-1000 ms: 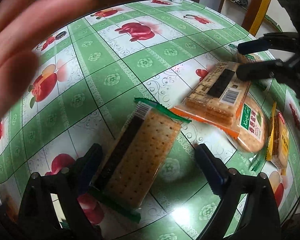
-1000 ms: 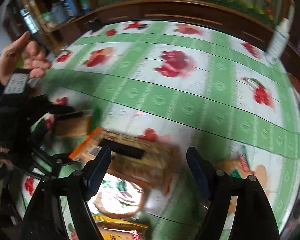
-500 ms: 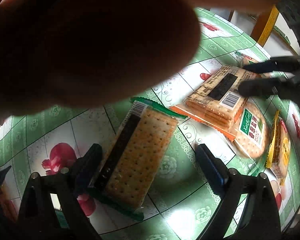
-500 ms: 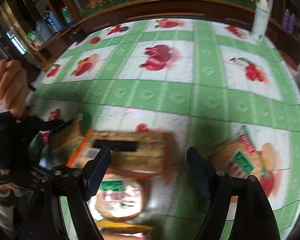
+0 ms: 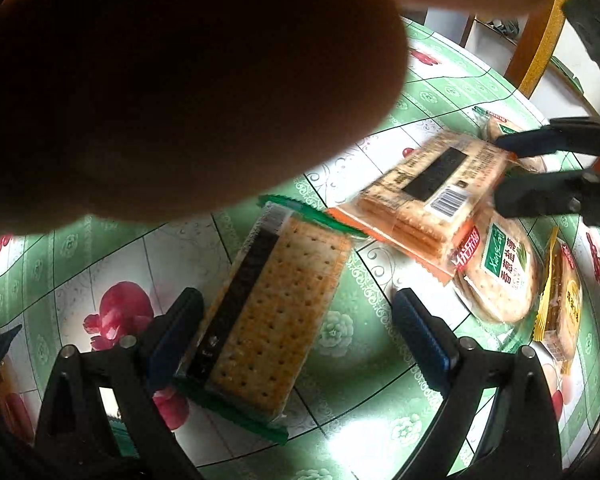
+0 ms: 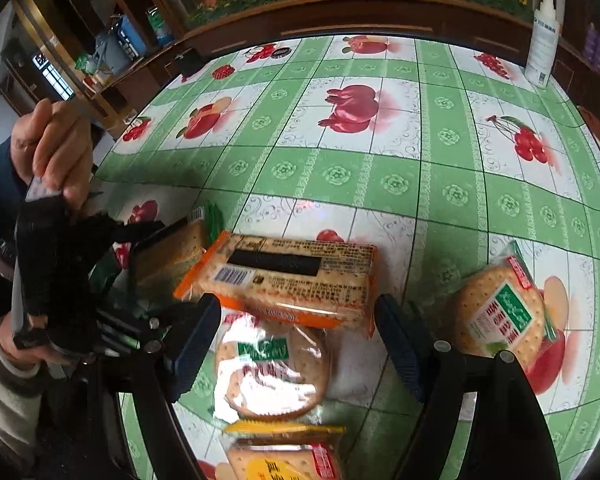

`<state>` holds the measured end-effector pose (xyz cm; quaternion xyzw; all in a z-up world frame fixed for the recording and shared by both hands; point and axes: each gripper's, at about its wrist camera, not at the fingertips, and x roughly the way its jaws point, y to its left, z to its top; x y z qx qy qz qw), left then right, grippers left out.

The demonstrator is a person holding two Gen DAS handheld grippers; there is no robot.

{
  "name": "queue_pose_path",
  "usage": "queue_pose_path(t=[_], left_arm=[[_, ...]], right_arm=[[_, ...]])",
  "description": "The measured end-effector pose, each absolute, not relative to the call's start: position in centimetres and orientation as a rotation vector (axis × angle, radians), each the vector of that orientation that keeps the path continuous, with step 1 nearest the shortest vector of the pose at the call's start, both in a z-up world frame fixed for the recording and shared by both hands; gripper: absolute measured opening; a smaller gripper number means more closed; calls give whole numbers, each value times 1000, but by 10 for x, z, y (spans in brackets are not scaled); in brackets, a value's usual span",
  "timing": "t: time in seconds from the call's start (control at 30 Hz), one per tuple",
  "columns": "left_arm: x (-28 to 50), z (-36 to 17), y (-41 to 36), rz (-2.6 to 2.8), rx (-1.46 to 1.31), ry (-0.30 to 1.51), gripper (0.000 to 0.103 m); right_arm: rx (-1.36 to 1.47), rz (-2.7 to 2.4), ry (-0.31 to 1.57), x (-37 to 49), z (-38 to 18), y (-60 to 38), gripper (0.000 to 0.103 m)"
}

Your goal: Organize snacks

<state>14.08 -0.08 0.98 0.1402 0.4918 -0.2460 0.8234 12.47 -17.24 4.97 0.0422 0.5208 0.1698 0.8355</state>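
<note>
From the left wrist we see our left gripper point(image 5: 296, 344) spread wide, pointing down at the green-wrapped cracker pack point(image 5: 274, 320), which lies flat on the fruit-print tablecloth point(image 5: 352, 364). Its left finger point(image 5: 176, 336) sits right against the pack's dark edge, while the right finger stands clear of it over bare cloth — nothing is grasped. A large dark hand point(image 5: 172, 88) close to the lens blocks the upper half of this view.

The right wrist shows what that hand hides: the far stretch of table, a white bottle point(image 6: 543, 40) near its back edge, and a second round cracker pack point(image 6: 504, 312) lying apart to the right. Here our right gripper point(image 6: 296, 344) is parted too, its fingers on either side of the near end of the orange-wrapped cracker pack point(image 6: 288, 276); whether the pads touch the wrapper, we cannot tell. That pack overlaps a round cracker pack point(image 6: 272, 368), with a yellow-wrapped pack point(image 6: 284, 456) nearest the camera.

Only the right view shows a person's hand point(image 6: 56, 156) above the left gripper's body.
</note>
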Motion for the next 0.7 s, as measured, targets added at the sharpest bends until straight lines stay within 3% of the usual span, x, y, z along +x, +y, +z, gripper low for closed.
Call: queue_pose_path(t=[0.37, 0.7], left_arm=[[140, 8, -2, -513, 291, 1048, 97], [141, 7, -6, -511, 290, 1048, 98]], right_arm=[[134, 297, 1086, 137, 49, -177, 80], [-75, 304, 993, 118, 56, -151, 80]])
